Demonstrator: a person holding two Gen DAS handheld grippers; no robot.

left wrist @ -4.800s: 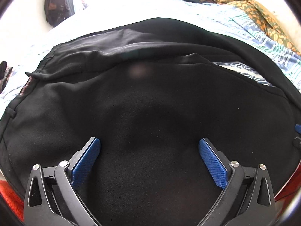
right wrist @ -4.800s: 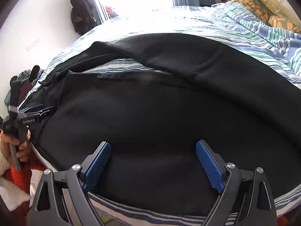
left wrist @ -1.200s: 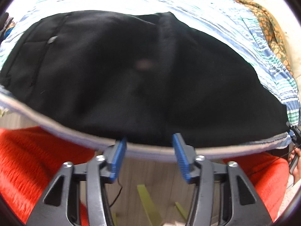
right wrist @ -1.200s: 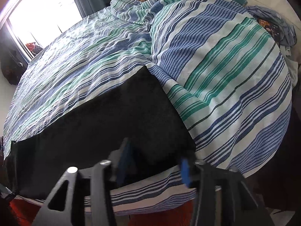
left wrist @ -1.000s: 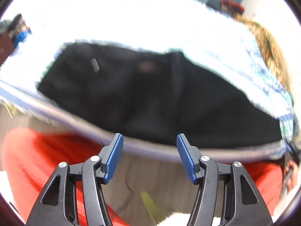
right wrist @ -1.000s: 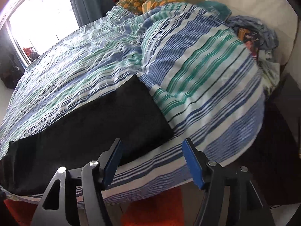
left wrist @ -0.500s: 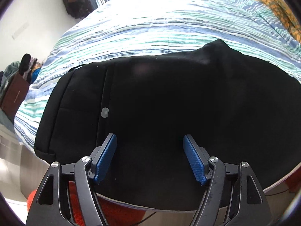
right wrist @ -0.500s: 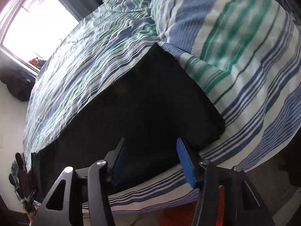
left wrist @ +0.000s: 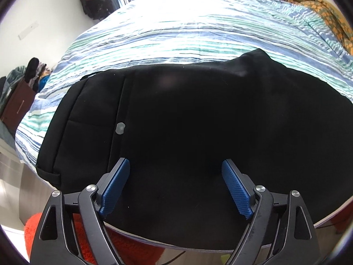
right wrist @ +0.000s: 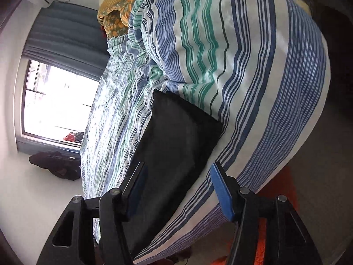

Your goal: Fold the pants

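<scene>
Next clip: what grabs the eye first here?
The black pants, lying flat along the near edge of the striped bedspread. The left hand-held gripper hangs open over their waist end; the right hand-held gripper, open, is over the leg end.

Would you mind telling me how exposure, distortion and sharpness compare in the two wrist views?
Left wrist: sharp, barrel-distorted; the far striped bedsheet is blown out and the black folded pants lose detail. Right wrist: sharp, rolled sideways; only the bright window is overexposed.
</scene>
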